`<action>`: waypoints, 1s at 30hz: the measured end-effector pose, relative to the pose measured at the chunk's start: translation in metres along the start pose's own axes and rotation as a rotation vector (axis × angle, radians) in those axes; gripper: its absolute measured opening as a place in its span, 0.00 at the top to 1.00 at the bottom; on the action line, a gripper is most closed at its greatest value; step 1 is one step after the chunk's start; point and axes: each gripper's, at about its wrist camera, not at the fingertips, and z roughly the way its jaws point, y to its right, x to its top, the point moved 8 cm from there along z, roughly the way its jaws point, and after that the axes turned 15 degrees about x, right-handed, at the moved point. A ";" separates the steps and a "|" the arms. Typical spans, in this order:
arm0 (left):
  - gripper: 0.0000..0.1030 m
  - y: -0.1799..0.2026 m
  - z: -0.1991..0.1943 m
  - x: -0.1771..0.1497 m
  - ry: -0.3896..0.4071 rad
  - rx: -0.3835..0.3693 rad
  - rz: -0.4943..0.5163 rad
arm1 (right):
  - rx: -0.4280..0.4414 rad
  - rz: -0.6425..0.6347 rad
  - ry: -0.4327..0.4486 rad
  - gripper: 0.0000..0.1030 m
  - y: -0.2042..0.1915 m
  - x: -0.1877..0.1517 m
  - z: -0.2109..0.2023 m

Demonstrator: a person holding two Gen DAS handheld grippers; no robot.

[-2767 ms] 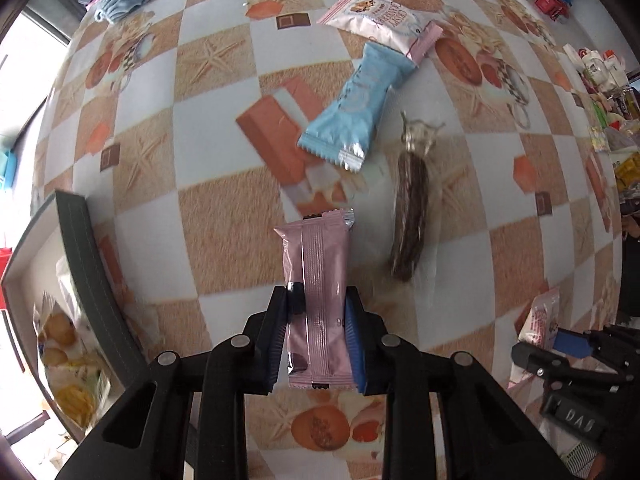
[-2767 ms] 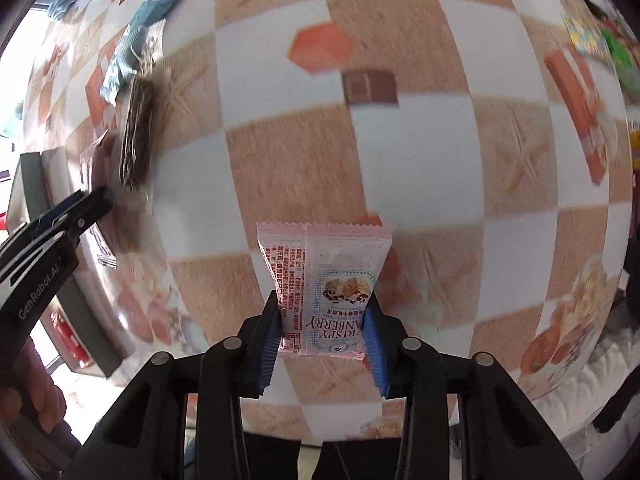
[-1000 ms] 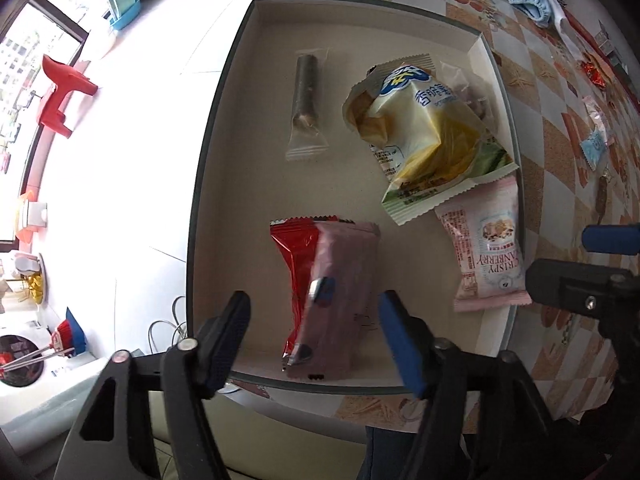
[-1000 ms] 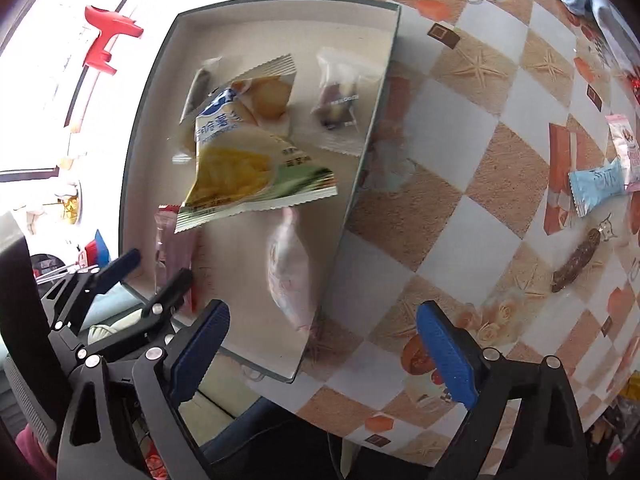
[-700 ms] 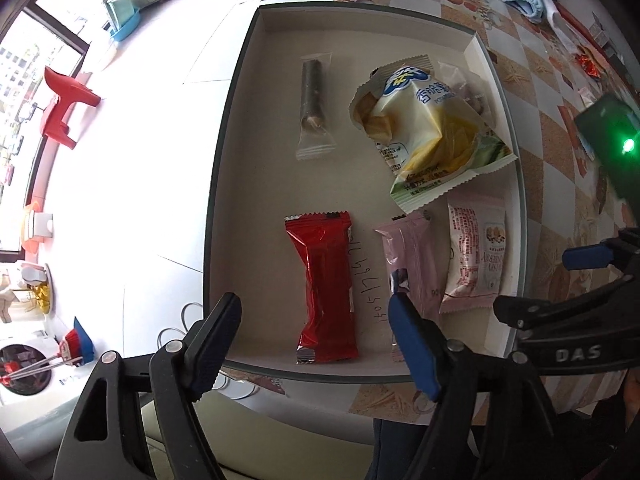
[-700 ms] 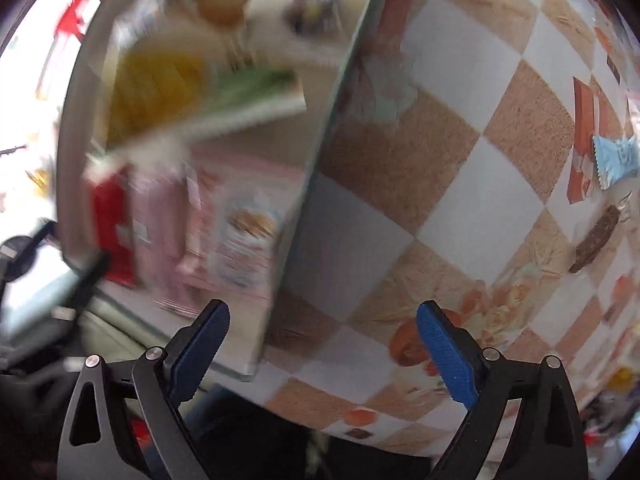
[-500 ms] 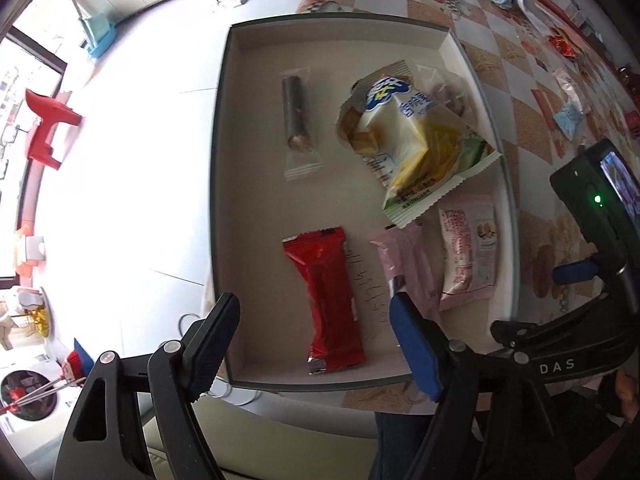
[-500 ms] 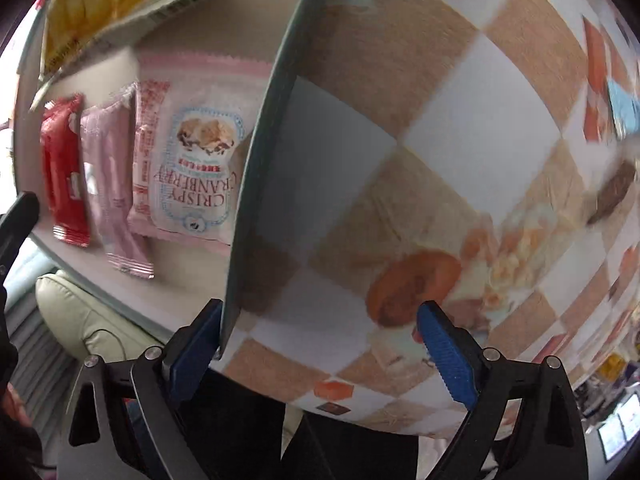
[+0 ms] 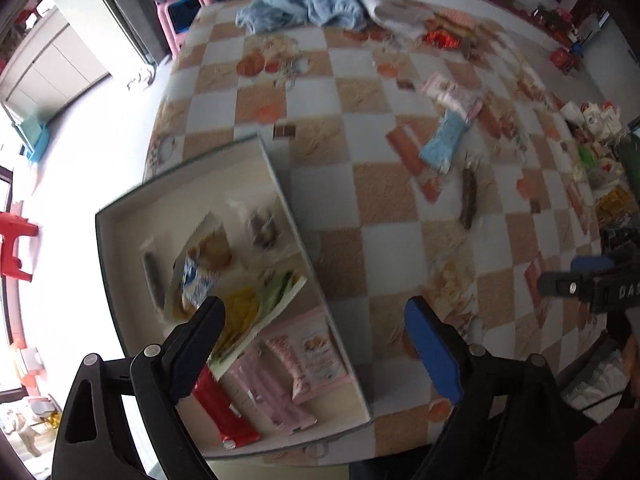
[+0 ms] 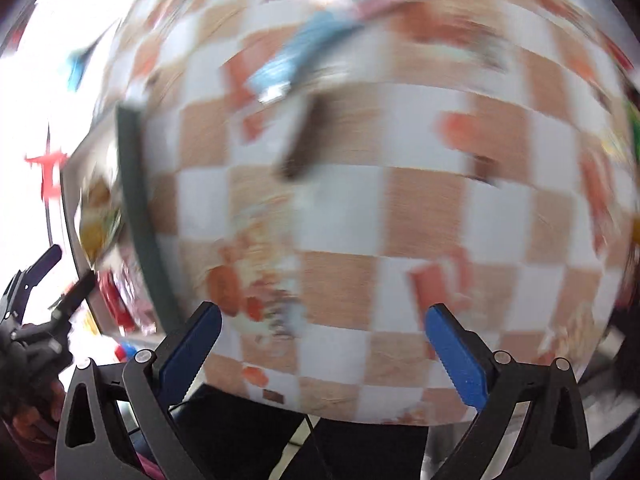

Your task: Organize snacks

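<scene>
My left hand-held gripper point(image 9: 312, 336) hangs released over the shallow grey tray point(image 9: 280, 184) at the desk's near-left edge, pink, red and yellow snack packets point(image 9: 280, 384) below its jaws. My right hand-held gripper point(image 10: 320, 340) is spread too (view blurred), the dark brown snack stick point(image 10: 304, 140) and light-blue wrapper point(image 10: 296, 52) lying farther off on the checkered desk point(image 10: 420, 216).

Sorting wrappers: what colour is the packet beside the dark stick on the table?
Light blue packet, clearest in the left wrist view.
</scene>
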 end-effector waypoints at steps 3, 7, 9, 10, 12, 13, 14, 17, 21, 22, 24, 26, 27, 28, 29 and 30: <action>0.10 -0.003 -0.051 0.048 0.195 -0.052 -0.088 | 0.023 0.126 0.102 0.00 0.029 -0.012 -0.028; 0.09 0.004 -0.134 0.112 0.451 -0.137 -0.158 | 0.016 0.250 0.194 0.00 0.058 -0.021 -0.057; 0.07 0.009 -0.173 0.136 0.531 -0.200 -0.179 | 0.000 0.271 0.239 0.00 0.067 -0.022 -0.072; 0.07 0.012 -0.191 0.145 0.559 -0.251 -0.194 | -0.005 0.275 0.258 0.00 0.071 -0.025 -0.077; 0.06 0.018 -0.224 0.161 0.580 -0.435 -0.252 | -0.004 0.276 0.277 0.00 0.071 -0.026 -0.083; 0.06 0.023 -0.242 0.171 0.584 -0.580 -0.289 | 0.000 0.279 0.279 0.00 0.072 -0.027 -0.083; 0.06 0.025 -0.255 0.177 0.584 -0.676 -0.319 | 0.002 0.282 0.277 0.00 0.073 -0.028 -0.085; 0.00 0.029 -0.289 0.194 0.589 -0.841 -0.383 | 0.003 0.295 0.267 0.00 0.078 -0.034 -0.088; 0.00 0.037 -0.323 0.210 0.623 -0.831 -0.315 | 0.025 0.320 0.291 0.00 0.083 -0.039 -0.092; 0.00 0.038 -0.329 0.209 0.646 -0.792 -0.299 | 0.034 0.334 0.295 0.00 0.086 -0.041 -0.092; 0.00 0.043 -0.339 0.209 0.682 -0.681 -0.247 | 0.052 0.366 0.292 0.00 0.091 -0.043 -0.091; 0.00 0.054 -0.343 0.203 0.698 -0.526 -0.170 | 0.071 0.406 0.278 0.00 0.098 -0.046 -0.086; 0.00 0.059 -0.340 0.202 0.695 -0.424 -0.143 | 0.079 0.435 0.265 0.00 0.103 -0.048 -0.083; 0.00 0.064 -0.334 0.200 0.691 -0.304 -0.107 | 0.080 0.458 0.251 0.00 0.107 -0.050 -0.080; 0.00 0.070 -0.325 0.197 0.674 -0.196 -0.070 | 0.079 0.483 0.235 0.00 0.111 -0.053 -0.076; 0.00 0.075 -0.313 0.196 0.646 -0.108 -0.036 | 0.086 0.520 0.209 0.00 0.116 -0.057 -0.070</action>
